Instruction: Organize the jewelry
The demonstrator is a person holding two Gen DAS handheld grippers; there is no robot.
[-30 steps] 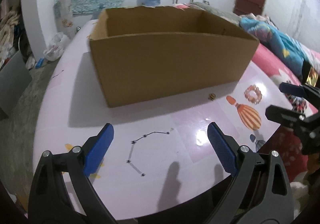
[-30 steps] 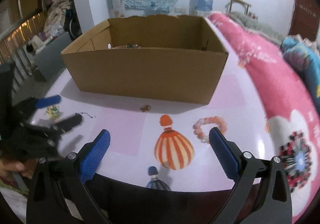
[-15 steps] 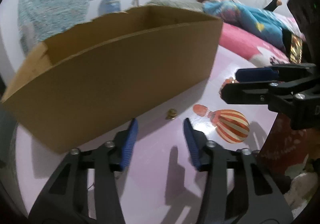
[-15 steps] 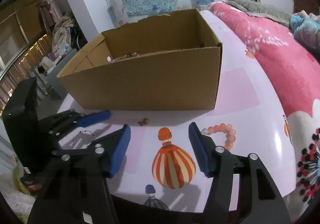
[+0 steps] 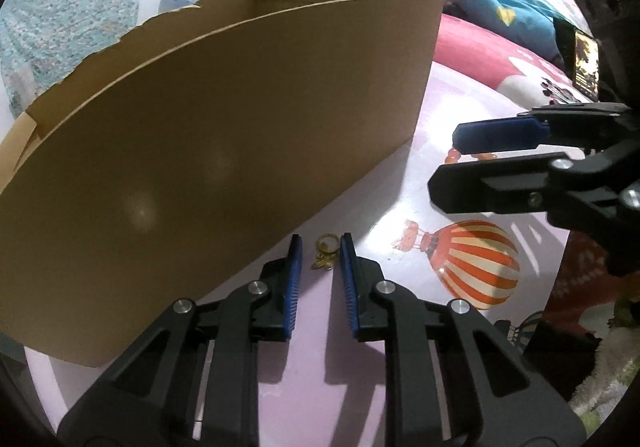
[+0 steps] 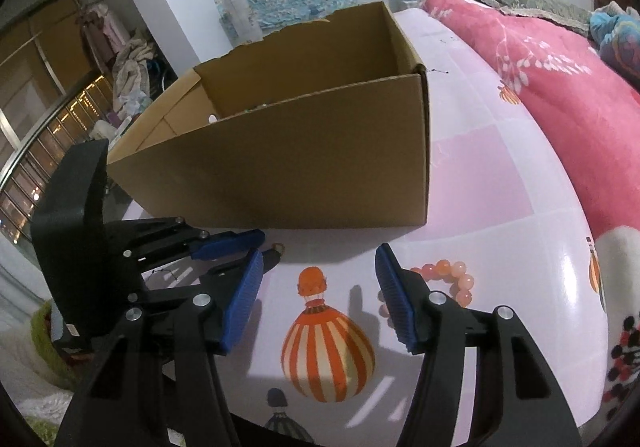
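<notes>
Two grippers work low over our pink table (image 5: 304, 379). On the left we see the cardboard box (image 5: 208, 151); just in front of its wall lies a small gold ring (image 5: 326, 252), between the narrowly parted blue pads of our left gripper (image 5: 320, 247), which is not yet closed on it. To the right, past the balloon picture (image 6: 326, 351), our right gripper (image 6: 318, 271) is wide open beside the coral bead bracelet (image 6: 450, 277).
</notes>
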